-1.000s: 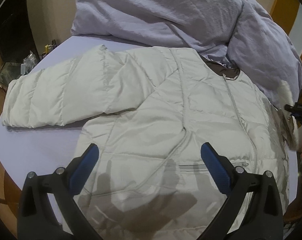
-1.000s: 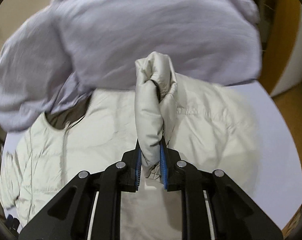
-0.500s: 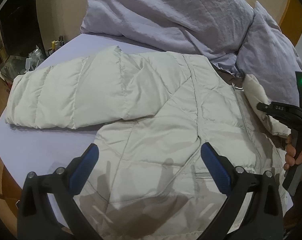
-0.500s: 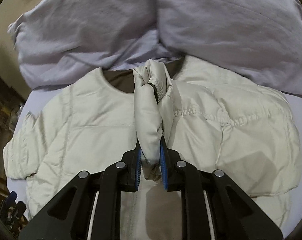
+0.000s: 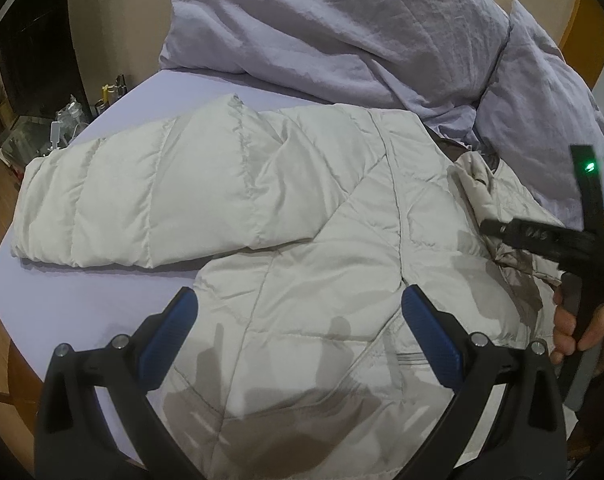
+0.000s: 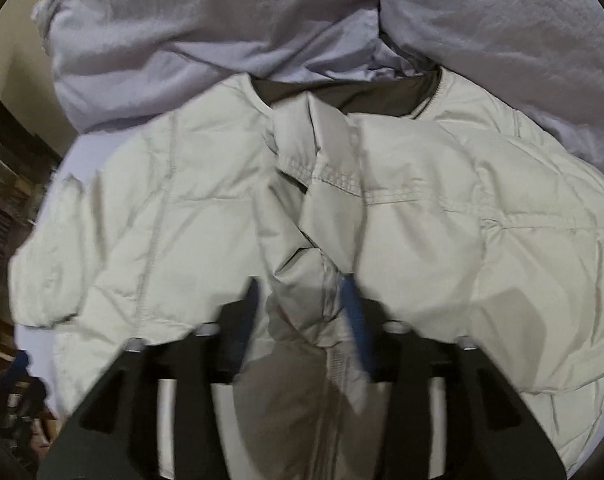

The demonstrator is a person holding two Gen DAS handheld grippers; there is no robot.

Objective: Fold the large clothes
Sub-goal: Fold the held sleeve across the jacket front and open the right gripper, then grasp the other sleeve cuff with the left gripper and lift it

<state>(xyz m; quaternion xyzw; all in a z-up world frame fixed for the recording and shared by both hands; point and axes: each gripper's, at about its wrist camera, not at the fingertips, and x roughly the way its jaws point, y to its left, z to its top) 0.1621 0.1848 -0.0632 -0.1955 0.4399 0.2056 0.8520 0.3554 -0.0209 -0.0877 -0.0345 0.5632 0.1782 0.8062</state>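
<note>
Right tool (image 6: pixel 302 320) opening, sleeve cuff (image 6: pixel 314 216) loose between its fingers, left tool (image 5: pixel 298 336) wide above jacket (image 5: pixel 302 248) hem, bare bed (image 5: pixel 62 288) sheet left.

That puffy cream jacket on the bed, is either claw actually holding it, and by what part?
Not firmly. The right gripper is opening its jaws around the folded-over sleeve of the jacket, letting it go. The left gripper is open and holds nothing.

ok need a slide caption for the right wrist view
Right gripper opening over the sleeve cuff of a pale puffer jacket, folded across its front on the bed.
</note>
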